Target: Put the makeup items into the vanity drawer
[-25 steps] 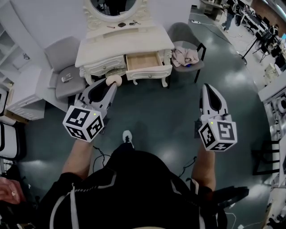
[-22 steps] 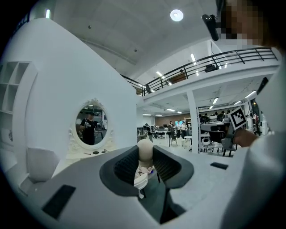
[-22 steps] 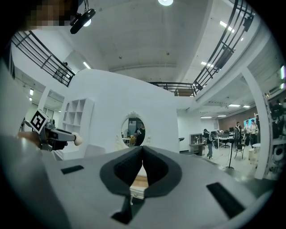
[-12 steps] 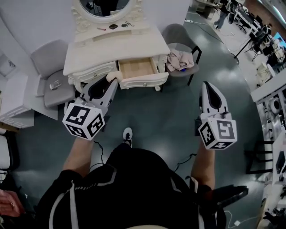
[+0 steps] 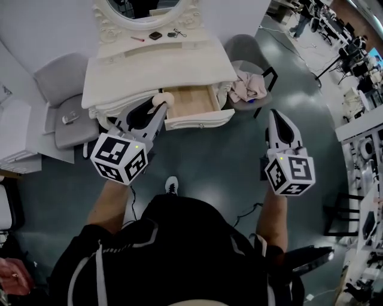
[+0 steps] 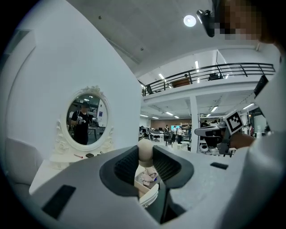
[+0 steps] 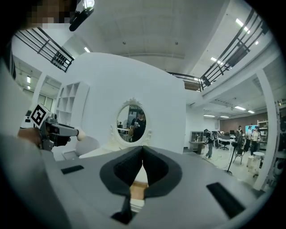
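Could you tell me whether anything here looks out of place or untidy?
Only the crumpled cloth heaped on the chair right of the vanity looks untidy. The drawer stands open, which suits the task; the left gripper holds a sponge.

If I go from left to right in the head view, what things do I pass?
Grey chair → beige sponge in the left gripper → open drawer → pink cloth → right gripper.

I count one vanity [image 5: 155, 69], one open drawer [image 5: 190, 100], one oval mirror [image 5: 143, 5], two grey chairs [image 5: 57, 80], three small makeup items [image 5: 155, 36] on the shelf, and one beige makeup sponge [image 5: 159, 99].
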